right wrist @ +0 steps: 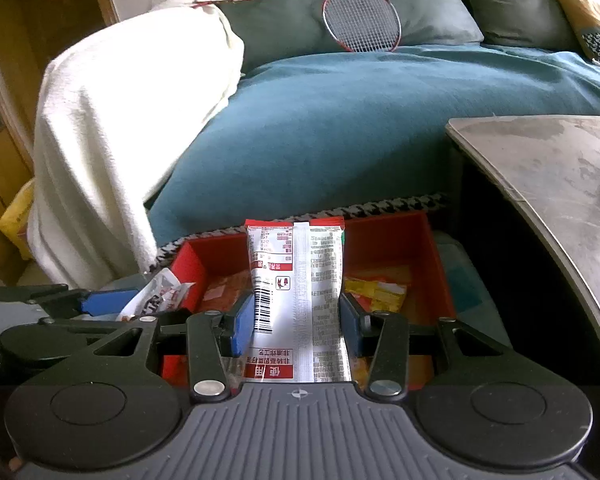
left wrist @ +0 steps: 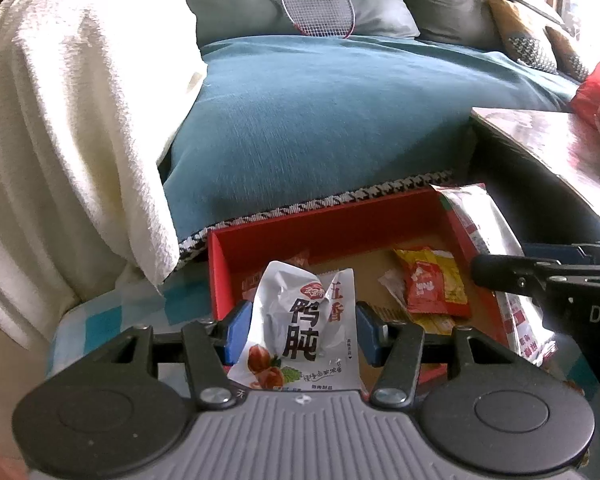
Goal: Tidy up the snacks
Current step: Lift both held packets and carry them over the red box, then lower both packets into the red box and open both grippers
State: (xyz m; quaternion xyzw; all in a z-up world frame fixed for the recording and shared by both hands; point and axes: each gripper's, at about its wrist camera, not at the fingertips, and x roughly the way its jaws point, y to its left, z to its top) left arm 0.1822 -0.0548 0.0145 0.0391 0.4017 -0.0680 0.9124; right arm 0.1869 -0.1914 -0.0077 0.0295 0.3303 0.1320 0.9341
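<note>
Snack packets: L gripper (left wrist: 300,330) pinches white packet (left wrist: 300,332); R gripper (right wrist: 296,320) pinches silver packet (right wrist: 300,300), over red box (left wrist: 340,220).

The left claw (left wrist: 304,332) has matt black plastic arms, smooth blue pads and bright metal pivot screws above a ribbed grey plastic body; the right claw (right wrist: 298,320) is built the same. The white snack packet (left wrist: 300,332) is crinkled, glossy film, and the silver snack packet (right wrist: 300,300) is shiny foil-like film with a flat back seam. The red box (left wrist: 340,220) looks like matt card with a plain brown floor. The sofa cover (left wrist: 320,112) is finely woven teal cloth, the white throw (left wrist: 72,120) nubbly cloth. The bench (right wrist: 548,168) top is smooth, worn and reflective.
</note>
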